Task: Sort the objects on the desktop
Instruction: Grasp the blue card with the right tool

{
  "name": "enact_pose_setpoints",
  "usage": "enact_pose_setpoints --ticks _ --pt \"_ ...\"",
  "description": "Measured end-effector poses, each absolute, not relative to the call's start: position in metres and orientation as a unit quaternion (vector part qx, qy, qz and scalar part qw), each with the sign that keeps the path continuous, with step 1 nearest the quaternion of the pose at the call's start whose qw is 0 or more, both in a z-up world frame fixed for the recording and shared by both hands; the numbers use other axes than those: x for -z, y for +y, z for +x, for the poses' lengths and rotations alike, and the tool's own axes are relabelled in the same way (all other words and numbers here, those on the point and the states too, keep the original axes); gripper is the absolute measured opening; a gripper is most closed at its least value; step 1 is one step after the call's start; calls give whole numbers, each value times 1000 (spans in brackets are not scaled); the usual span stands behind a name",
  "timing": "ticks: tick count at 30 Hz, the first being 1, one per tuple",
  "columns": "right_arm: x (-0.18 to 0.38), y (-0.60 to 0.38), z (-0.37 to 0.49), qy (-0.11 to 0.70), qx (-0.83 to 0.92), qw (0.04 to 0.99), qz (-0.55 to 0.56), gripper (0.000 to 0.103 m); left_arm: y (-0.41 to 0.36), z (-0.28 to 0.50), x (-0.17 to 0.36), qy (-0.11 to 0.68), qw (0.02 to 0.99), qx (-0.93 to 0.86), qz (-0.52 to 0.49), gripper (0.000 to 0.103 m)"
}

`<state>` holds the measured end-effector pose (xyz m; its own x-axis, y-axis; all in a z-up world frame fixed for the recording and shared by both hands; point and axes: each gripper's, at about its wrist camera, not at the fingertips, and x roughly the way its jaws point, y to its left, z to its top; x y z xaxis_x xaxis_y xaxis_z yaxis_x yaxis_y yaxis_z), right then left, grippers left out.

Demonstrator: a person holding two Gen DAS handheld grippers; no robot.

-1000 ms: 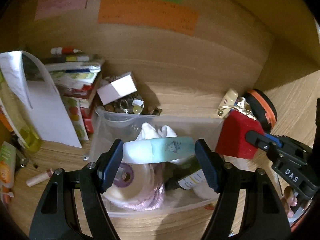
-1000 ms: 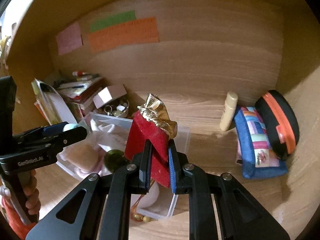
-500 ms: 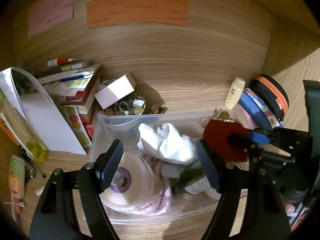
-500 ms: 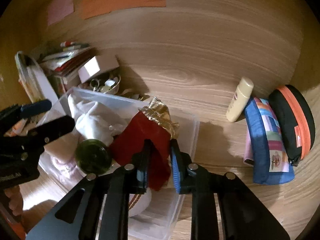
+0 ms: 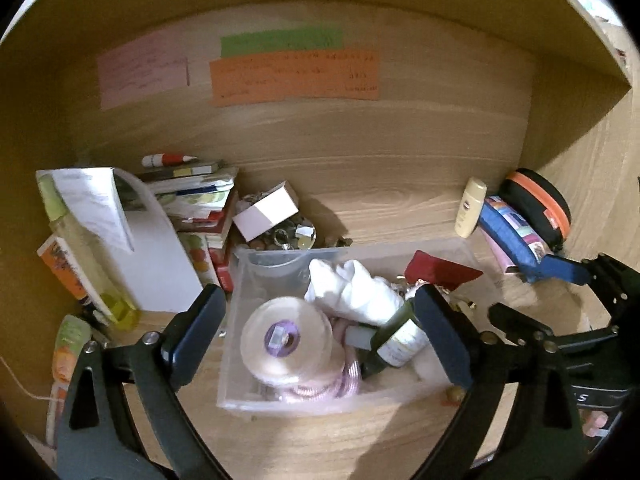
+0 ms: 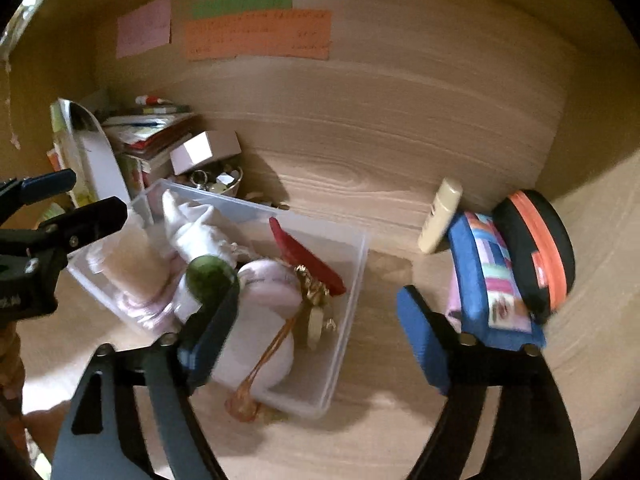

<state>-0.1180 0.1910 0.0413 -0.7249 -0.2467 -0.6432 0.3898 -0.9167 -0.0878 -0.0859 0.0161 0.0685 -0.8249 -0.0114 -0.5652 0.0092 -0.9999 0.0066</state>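
Observation:
A clear plastic bin [image 5: 237,320] sits on the wooden desk and holds a tape roll [image 5: 286,338], a white cloth [image 5: 352,292], a green bottle [image 5: 396,340] and a red pouch with gold trim [image 6: 308,256]. My left gripper [image 5: 316,336] hovers over the near side of the bin. Its jaws are opening and nothing is between the pads. My right gripper [image 6: 318,334] is over the bin's right end [image 6: 352,280], jaws also opening, nothing held. The red pouch [image 5: 440,272] lies loose in the bin. Each gripper shows at the edge of the other's view [image 5: 536,296] [image 6: 72,200].
A stack of books [image 5: 192,200], a white box [image 5: 266,210] and a bowl of trinkets [image 5: 288,236] stand left of and behind the bin. A cream tube [image 6: 440,216], a blue patchwork pouch [image 6: 492,280] and a black-and-orange case [image 6: 536,248] sit at the right. Paper notes [image 5: 296,76] hang on the back wall.
The left gripper let a mint-green tube fall into the bin and opened wider. The right gripper released the red pouch into the bin and opened wide. Both pulled back a little.

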Motion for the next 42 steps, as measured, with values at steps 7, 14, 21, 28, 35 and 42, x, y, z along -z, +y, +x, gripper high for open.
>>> enact_pose_setpoints --ticks 7,14,21,28,35,42 --pt "-40 198 -78 115 926 165 320 88 12 -62 -65 -12 6 954 299 98" --pt "-23 213 -42 74 922 171 340 89 12 -28 -48 -48 12 949 310 101" --pt "10 214 -1 52 908 178 377 89 8 -12 -24 -51 14 941 334 101" --pt "44 202 17 59 891 188 408 88 10 -5 -6 -40 2 933 358 101" --pt "58 194 14 63 889 182 416 67 19 -10 5 -25 -24 925 379 101" --pt "55 195 19 71 893 182 406 46 58 -36 14 -18 -72 910 407 101"
